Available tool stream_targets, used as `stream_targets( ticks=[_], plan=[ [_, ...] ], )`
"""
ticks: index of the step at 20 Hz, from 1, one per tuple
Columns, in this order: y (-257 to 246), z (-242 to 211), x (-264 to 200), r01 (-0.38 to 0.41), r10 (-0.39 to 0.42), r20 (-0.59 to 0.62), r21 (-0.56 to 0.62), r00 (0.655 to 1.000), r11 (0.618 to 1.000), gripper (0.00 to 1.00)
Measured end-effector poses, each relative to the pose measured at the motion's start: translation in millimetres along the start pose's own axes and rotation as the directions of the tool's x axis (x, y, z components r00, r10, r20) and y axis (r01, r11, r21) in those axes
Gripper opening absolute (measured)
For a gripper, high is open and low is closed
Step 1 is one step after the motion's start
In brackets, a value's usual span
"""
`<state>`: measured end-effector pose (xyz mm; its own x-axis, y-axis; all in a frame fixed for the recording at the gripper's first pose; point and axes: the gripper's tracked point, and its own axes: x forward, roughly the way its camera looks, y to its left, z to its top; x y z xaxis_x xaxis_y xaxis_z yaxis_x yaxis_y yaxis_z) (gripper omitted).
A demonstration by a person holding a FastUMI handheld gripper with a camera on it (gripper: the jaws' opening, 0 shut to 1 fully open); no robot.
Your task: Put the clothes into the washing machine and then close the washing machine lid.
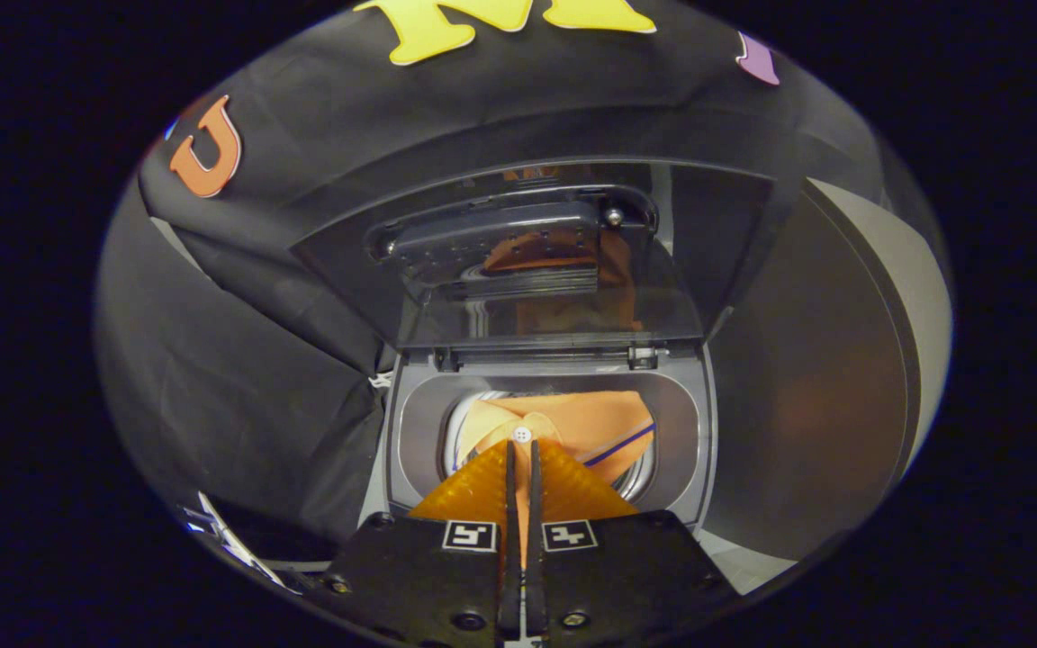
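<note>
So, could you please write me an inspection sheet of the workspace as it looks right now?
Surface: washer top, grey, with its opening facing up just beyond the fingers.
Job's things: orange garment with a white button and a dark stripe, lying in the drum; a strip of it runs back between the fingers. Lid raised, standing upright behind the opening, reflecting the orange cloth.
Clutter: nothing seen.
Grippers: gripper nearly closed, fingers side by side over the drum opening with orange cloth in the narrow gap; looks pinched on the garment.
Cables: nothing seen.
Surroundings: black cloth wall behind and beside the washer; a curved grey panel on the other side.
</note>
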<state>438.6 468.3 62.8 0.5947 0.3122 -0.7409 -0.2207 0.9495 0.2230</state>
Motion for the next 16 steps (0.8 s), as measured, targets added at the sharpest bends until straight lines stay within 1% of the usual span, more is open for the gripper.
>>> stream_targets(
  ticks=[2, 5, 6, 7, 9, 12, 16],
  plan=[
    [0.1, -2.1, 0.1, 0.012, -0.012, -0.001, 0.000, 1.000, 1.000, 0.05],
    [0.5, -2.3, 0.5, -0.011, 0.011, 0.003, -0.015, 1.000, 1.000, 0.06],
    [3.1, -1.4, 1.4, -0.025, 0.025, 0.022, -0.020, 0.999, 1.000, 0.08],
    [1.7, 1.3, 1.0, -0.015, 0.016, 0.031, -0.031, 0.999, 0.999, 0.09],
    [3.5, 4.7, -2.2, 0.005, -0.002, 0.050, -0.054, 0.999, 0.999, 0.43],
    [1.7, 3.2, -4.6, 0.029, -0.025, 0.070, -0.046, 0.997, 0.999, 0.94],
    [-3.2, 2.4, -5.2, 0.063, -0.057, 0.092, -0.055, 0.994, 0.997, 0.93]
  ],
)
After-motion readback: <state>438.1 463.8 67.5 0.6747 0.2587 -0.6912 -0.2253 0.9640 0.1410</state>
